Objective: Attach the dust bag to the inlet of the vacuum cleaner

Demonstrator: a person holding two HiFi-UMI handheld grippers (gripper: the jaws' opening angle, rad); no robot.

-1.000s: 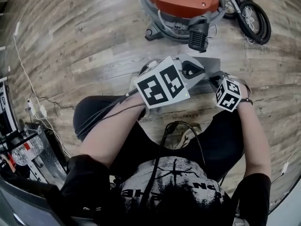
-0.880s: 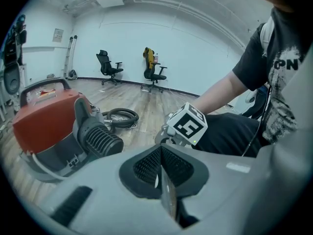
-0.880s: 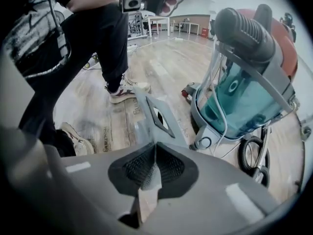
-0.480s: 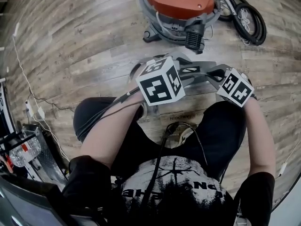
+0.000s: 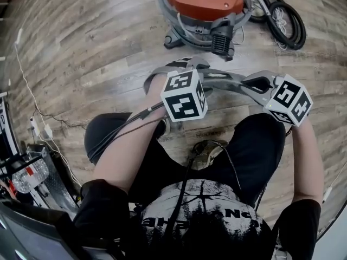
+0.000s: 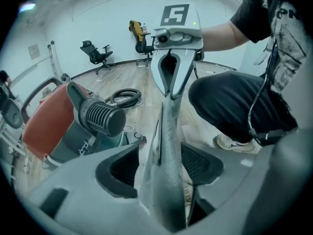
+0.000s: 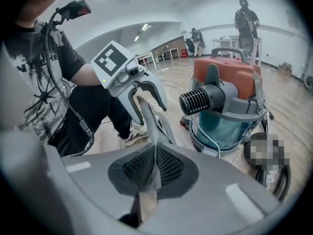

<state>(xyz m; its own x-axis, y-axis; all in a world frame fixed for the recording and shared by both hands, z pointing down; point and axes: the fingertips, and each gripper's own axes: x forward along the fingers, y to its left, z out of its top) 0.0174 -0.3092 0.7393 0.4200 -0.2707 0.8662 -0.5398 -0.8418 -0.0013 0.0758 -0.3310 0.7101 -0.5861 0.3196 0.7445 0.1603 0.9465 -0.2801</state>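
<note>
One dust bag (image 6: 167, 131): R gripper (image 7: 154, 168) was clamped on it; L gripper (image 6: 161, 165) jaws had just been opening, bag loose btwn them.

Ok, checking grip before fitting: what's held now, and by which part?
The right gripper pinches the dust bag by one end. The left gripper has just been opening its fingers, with the bag's other end lying unclamped between them.

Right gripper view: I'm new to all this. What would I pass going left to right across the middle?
shirt → left gripper → vacuum cleaner
</note>
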